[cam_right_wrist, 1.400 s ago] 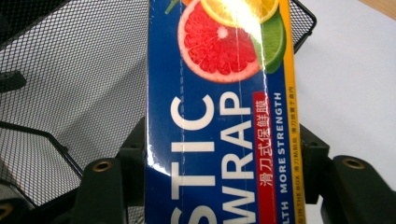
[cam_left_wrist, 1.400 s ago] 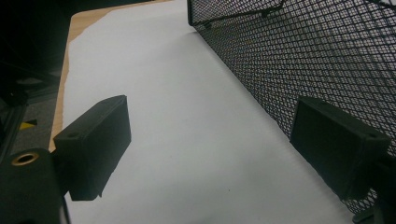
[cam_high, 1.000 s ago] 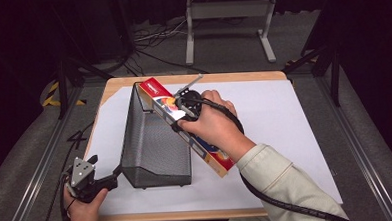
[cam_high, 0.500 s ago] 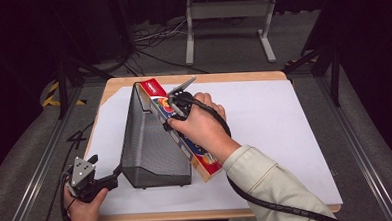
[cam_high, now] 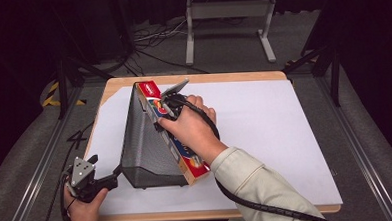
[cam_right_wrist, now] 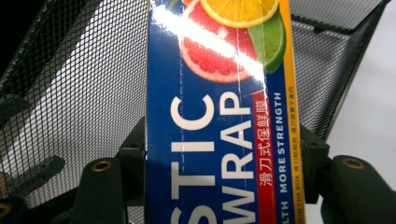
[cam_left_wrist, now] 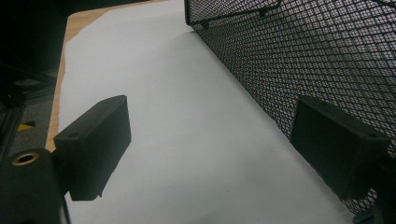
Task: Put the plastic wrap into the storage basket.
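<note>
A wooden desk (cam_high: 114, 87) covered by a white sheet (cam_high: 270, 137) carries a black wire-mesh file holder (cam_high: 145, 142), which stands on the sheet's left half with its tall end toward the far edge. Along the holder's right side leans a long box of plastic wrap (cam_high: 186, 163), printed in blue, red and yellow with citrus slices, its far end raised near the holder's tall corner and its near end down on the sheet by the holder's low front. The right gripper (cam_high: 166, 109), held in a hand that reaches in from the bottom of the high view, clamps the box across its width near the upper end; in the right gripper view the two black fingers (cam_right_wrist: 133, 158) press on either long edge of the box, with the mesh behind it. At the desk's near left corner the left gripper (cam_high: 117, 170) rests low, its fingers (cam_left_wrist: 95, 140) spread wide with nothing between them, one lying just beside the holder's mesh wall.
</note>
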Motion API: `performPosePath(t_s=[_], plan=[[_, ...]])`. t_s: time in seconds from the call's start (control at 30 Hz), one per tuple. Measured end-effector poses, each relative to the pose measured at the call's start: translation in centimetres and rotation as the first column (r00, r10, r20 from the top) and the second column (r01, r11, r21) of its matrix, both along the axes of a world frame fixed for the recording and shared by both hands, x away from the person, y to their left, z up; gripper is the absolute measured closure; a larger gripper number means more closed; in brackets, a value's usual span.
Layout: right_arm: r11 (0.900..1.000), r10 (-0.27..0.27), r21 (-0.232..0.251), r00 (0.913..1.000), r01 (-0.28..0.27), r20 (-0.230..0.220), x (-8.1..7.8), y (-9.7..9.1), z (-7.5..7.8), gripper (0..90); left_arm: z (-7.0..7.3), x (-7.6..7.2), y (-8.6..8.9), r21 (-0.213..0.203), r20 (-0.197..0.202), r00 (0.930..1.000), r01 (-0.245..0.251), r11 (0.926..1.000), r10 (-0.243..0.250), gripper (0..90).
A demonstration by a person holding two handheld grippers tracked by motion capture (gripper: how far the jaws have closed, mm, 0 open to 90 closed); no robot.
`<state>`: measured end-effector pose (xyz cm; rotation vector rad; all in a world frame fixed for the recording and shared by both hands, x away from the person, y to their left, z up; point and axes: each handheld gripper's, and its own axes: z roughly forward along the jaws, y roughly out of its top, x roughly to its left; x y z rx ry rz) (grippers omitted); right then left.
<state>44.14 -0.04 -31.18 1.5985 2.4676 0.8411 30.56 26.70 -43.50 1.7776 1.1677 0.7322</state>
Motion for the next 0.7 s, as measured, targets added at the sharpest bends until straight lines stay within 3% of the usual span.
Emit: performPosePath(t_s=[0.1,0.7], plan=[[0.9998,-0.015,0.013,0.9993,0.015,-0.033,0.3,0.3,-0.3,40.1,0.0,0.0,0.0,-0.001,0.002,1.0000,0.004,1.0000,-0.004,13.2],[0.9993,-0.032,-0.024,0.9952,0.030,-0.093,0.8,1.7,-2.3,39.8,0.0,0.1,0.0,0.004,0.000,1.0000,0.003,1.0000,-0.003,13.3]])
